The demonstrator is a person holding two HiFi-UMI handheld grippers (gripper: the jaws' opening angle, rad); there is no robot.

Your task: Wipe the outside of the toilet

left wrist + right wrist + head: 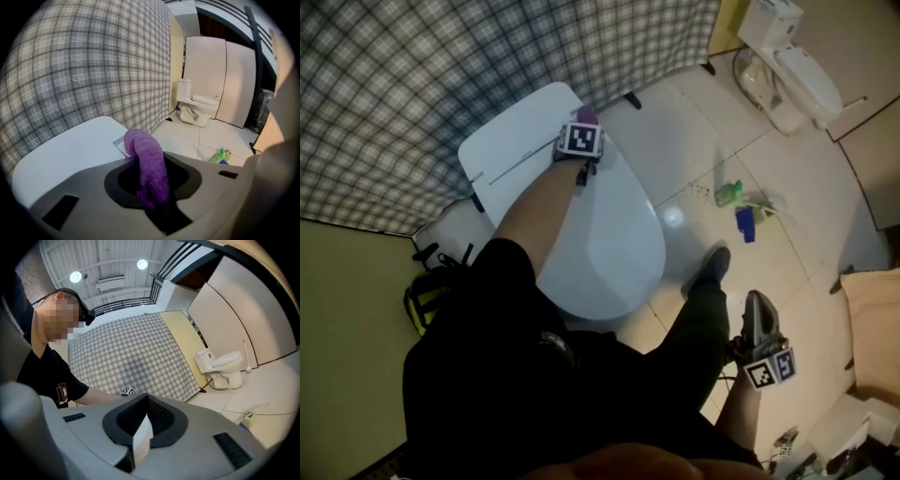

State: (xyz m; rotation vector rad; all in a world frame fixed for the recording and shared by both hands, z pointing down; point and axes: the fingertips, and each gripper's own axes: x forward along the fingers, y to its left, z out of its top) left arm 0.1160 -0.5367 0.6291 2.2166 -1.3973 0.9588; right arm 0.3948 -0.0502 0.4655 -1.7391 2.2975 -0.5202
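As the head view shows it, the white toilet has its seat lid shut, so the bowl is hidden. The lid is a smooth, glossy oval, with a flat rectangular tank lid behind it. The left gripper is over the toilet where the tank meets the seat lid, with the purple cloth at its tip. The right gripper hangs to the toilet's right, well apart from it, above the tiled floor. On the floor right of the toilet are a green bottle and a blue container; contents can't tell. A second toilet stands farther right. A plaid wall runs behind the toilet.

Left gripper view: the jaws pinch the purple cloth. It has a fuzzy terry-like weave and is bunched into a rounded roll. Its tip is over the tank lid; contact can't tell.

Right gripper view: the right gripper has its jaws pressed together, white pads meeting, nothing between. The second toilet is at right.
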